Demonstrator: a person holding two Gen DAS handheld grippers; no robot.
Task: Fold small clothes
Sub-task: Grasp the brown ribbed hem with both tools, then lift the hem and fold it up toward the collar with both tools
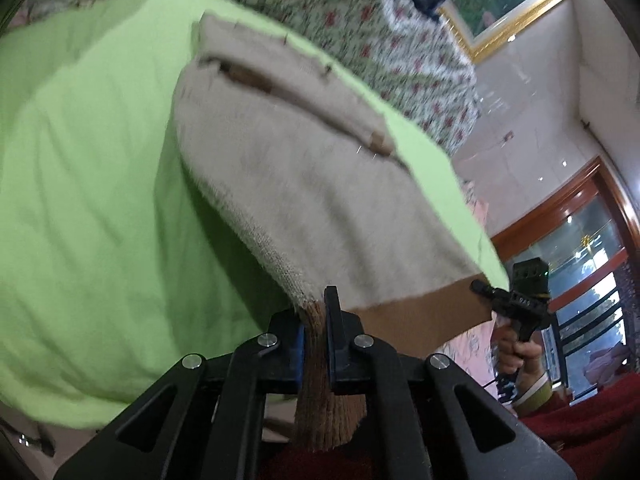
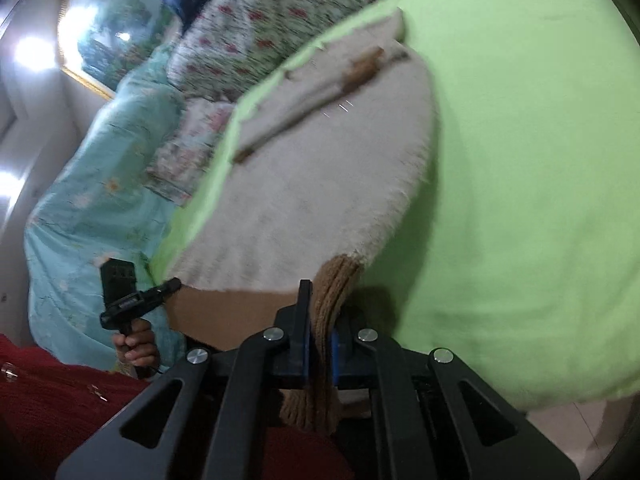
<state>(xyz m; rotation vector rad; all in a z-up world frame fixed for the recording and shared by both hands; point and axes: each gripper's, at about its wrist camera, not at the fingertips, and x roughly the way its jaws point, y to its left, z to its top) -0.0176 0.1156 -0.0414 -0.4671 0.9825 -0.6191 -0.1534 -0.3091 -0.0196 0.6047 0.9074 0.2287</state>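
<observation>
Both grippers, left (image 1: 314, 316) and right (image 2: 320, 312), have jaws clamped on the sweater (image 1: 304, 184) hem (brown ribbing) over the green sheet (image 1: 92, 184).

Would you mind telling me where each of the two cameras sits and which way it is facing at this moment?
Left wrist: sits behind the left gripper, looking along its fingers over the beige sweater on the green sheet; the right gripper and its hand show at right.
Right wrist: sits behind the right gripper, facing the same sweater; the left gripper and its hand show at left.
Shared: the sweater's brown hem, clamped at both corners, the sheet, the floral bedding.
</observation>
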